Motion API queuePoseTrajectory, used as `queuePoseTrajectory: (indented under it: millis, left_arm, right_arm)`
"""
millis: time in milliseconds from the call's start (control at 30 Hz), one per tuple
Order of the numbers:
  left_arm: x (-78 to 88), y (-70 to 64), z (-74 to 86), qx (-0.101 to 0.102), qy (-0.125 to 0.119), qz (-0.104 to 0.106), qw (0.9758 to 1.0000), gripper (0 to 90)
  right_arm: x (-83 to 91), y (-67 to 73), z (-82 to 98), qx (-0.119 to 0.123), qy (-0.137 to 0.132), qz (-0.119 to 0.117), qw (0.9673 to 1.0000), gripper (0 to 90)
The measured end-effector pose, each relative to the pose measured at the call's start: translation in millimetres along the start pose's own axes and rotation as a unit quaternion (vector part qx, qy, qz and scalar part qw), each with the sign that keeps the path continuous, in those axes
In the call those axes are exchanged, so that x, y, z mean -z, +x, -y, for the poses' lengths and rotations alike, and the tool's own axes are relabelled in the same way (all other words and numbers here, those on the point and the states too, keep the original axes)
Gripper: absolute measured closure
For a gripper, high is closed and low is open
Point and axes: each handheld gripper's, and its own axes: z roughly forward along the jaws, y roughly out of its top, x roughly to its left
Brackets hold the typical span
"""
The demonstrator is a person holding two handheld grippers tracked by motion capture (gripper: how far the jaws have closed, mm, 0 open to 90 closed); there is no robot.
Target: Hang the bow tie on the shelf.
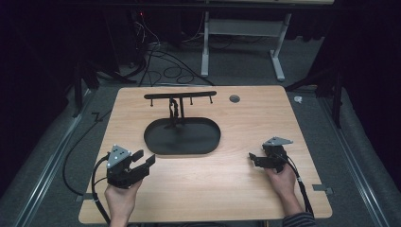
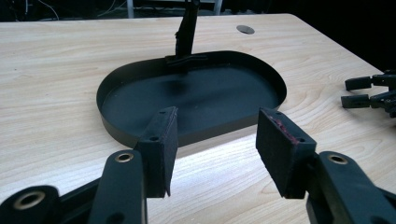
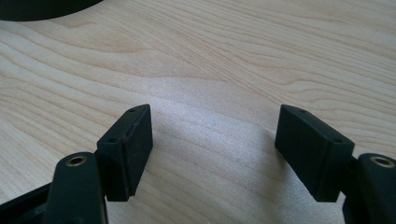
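A black oval tray (image 1: 208,142) lies in the middle of the wooden table (image 1: 246,189), with a black stand (image 1: 176,111) rising from its far rim and carrying a crossbar (image 1: 179,95) with small hooks. My left gripper (image 1: 144,158) sits at the front left, open, its jaws pointing at the tray's near rim (image 2: 140,140) with nothing between them (image 2: 217,140). At the front right, my right gripper (image 1: 253,159) rests low over bare wood, open and empty (image 3: 215,135). In the left gripper view the right gripper's fingertips (image 2: 359,84) appear at the far right.
A round grey grommet (image 1: 234,98) is set into the table's far side. Beyond the table, cables (image 1: 165,71) lie on the grey floor beside a white desk frame (image 1: 205,47). Bare wood spans the table's front between my hands.
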Motion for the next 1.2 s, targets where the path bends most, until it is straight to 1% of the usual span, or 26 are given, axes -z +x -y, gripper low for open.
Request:
queuePoseTrajectory:
  millis: [400,800,1000,1200]
  left_arm:
    - [-6.6,1.6,6.4,0.008,0.013,0.003,0.9999,49.0]
    - [-14.1,3.3,10.2,0.010,0.023,0.003,0.9997,48.6]
    - [-17.9,3.0,14.3,0.006,0.033,0.000,0.9994,48.6]
    - [-21.3,4.0,18.0,0.008,0.040,-0.001,0.9992,48.6]
  right_arm:
    - [0.0,0.0,0.0,0.000,0.000,0.000,1.0000,28.7]
    - [0.0,0.0,0.0,0.000,0.000,0.000,1.0000,28.7]
    - [0.0,0.0,0.0,0.000,0.000,0.000,1.0000,28.7]
    - [0.0,0.0,0.0,0.000,0.000,0.000,1.0000,28.7]
